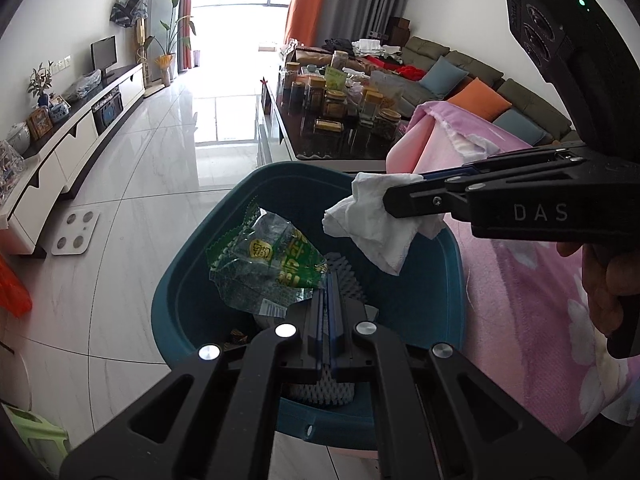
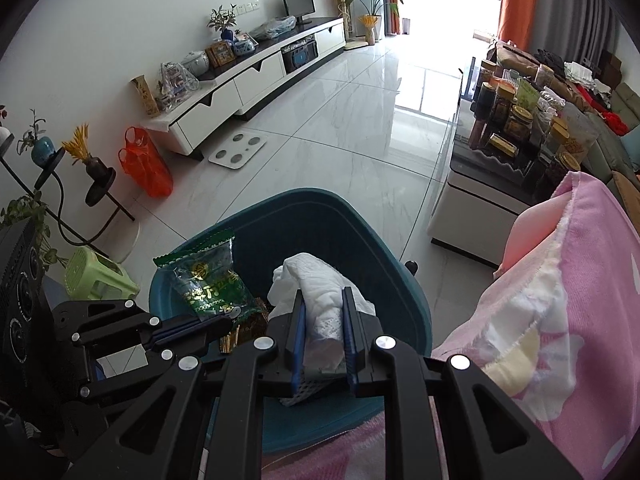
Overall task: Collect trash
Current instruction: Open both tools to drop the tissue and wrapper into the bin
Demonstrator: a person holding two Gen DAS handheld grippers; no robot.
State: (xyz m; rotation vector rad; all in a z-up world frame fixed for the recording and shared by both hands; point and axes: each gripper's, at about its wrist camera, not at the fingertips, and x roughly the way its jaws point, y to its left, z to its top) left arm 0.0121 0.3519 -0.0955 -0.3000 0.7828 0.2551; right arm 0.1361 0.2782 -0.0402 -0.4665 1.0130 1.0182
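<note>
One wrapper (image 1: 264,264), one tissue (image 1: 372,220), one bin (image 1: 192,280).

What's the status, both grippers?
Left gripper shut on wrapper. Right gripper shut on tissue. Both over bin. Nothing blocking.

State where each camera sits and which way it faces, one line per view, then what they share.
Left wrist: rides the left gripper, looking down into the teal bin; its shut jaws pinch a green wrapper, with the right gripper and a hand at right.
Right wrist: rides the right gripper, looking down over the bin, jaws shut on a white tissue; the left gripper enters from the left.
Shared: bin, wrapper, tissue, pink blanket, both grippers.
</note>
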